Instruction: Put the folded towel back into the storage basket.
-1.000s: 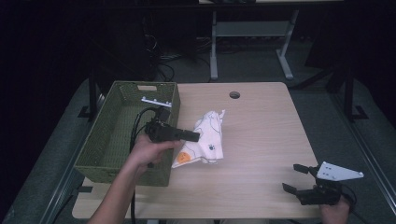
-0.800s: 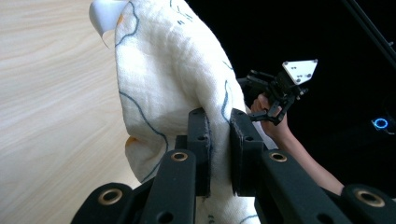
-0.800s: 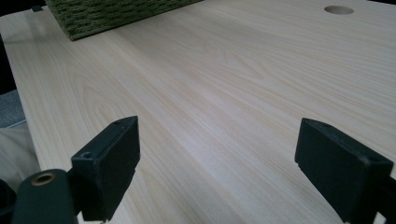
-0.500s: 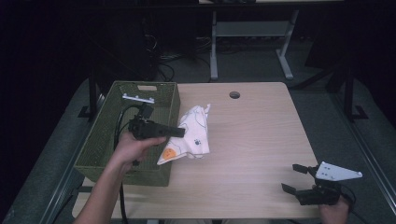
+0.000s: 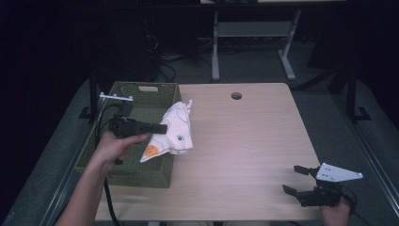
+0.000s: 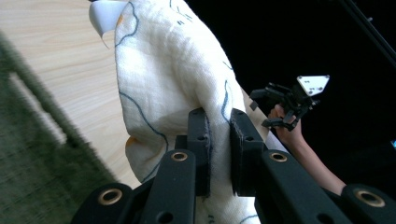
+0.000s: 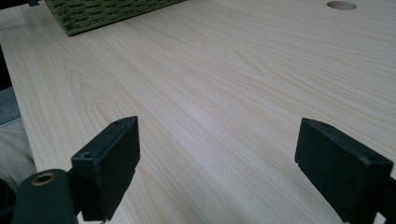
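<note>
Left gripper (image 5: 162,127): jaws pressed nearly together, clamped on a fold of the white cloth (image 5: 173,132); in the left gripper view the fabric is pinched between the two black pads (image 6: 201,140) and drapes down on both sides.

White cloth: hangs from the left gripper in the air, over the right-hand rim of the green basket (image 5: 117,165), half above the basket and half above the desk (image 5: 244,141). Its lower end sags toward the basket edge.

Cloth markings: thin blue wavy lines, an orange patch near the bottom corner, a small dark mark on the side facing the desk. A small white tag (image 6: 105,16) sticks out at the top in the left gripper view.

Writing: none I can read on the tag or the fabric; too small and blurred.

Right gripper (image 5: 294,181): jaws standing wide apart, nothing between them, low over the bare desk near its front right corner, well apart from the cloth.

Basket: sits at the desk's left edge.
</note>
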### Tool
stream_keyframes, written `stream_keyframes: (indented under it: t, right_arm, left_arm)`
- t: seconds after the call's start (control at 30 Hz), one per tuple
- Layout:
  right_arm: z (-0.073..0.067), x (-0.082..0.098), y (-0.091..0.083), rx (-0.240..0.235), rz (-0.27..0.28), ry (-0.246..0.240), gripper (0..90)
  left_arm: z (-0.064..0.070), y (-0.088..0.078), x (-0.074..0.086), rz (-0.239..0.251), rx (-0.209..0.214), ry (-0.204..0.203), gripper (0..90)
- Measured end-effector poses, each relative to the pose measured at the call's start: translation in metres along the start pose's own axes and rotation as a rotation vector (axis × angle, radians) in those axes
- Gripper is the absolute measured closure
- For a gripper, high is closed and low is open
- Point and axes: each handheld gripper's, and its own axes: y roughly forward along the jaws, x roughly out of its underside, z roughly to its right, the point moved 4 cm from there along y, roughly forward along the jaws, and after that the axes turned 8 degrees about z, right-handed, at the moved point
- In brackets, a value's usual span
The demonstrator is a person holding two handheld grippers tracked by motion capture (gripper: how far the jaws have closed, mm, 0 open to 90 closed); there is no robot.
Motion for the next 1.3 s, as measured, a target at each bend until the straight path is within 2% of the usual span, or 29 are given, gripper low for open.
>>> stream_keyframes:
  t: [0.27,0.43,0.47,0.7,0.9,1.03,1.17,1.2,1.3]
  right_arm:
    - [0.000,0.000,0.000,0.007,0.006,0.005,13.5]
    - [0.001,0.000,0.003,0.013,-0.006,0.004,13.5]
    - [0.001,0.001,0.003,0.014,-0.007,0.003,13.5]
    - [0.002,0.000,0.002,0.016,-0.005,0.005,13.5]
    - [0.002,-0.001,0.002,0.013,0.008,0.015,13.5]
    - [0.001,-0.003,0.000,0.001,0.044,0.033,13.5]
    - [0.001,-0.002,0.002,0.008,0.026,0.028,13.5]
    - [0.001,-0.002,0.002,0.008,0.023,0.027,13.5]
    - [0.001,-0.002,0.004,0.005,0.023,0.031,13.5]
  left_arm:
    - [-0.014,-0.020,0.000,0.003,-0.043,-0.005,81.0]
    - [-0.027,-0.032,0.001,-0.009,-0.088,0.000,81.0]
    - [-0.029,-0.033,0.002,-0.003,-0.091,-0.011,80.9]
    - [-0.048,-0.041,0.006,-0.032,-0.141,0.001,80.9]
    - [-0.063,-0.042,0.008,-0.094,-0.193,0.059,80.5]
    - [-0.077,-0.041,0.013,-0.169,-0.245,0.085,80.7]
    - [-0.090,-0.036,0.017,-0.234,-0.259,0.120,81.0]
    - [-0.091,-0.034,0.019,-0.255,-0.251,0.135,81.0]
    - [-0.099,-0.028,0.022,-0.315,-0.276,0.172,81.1]
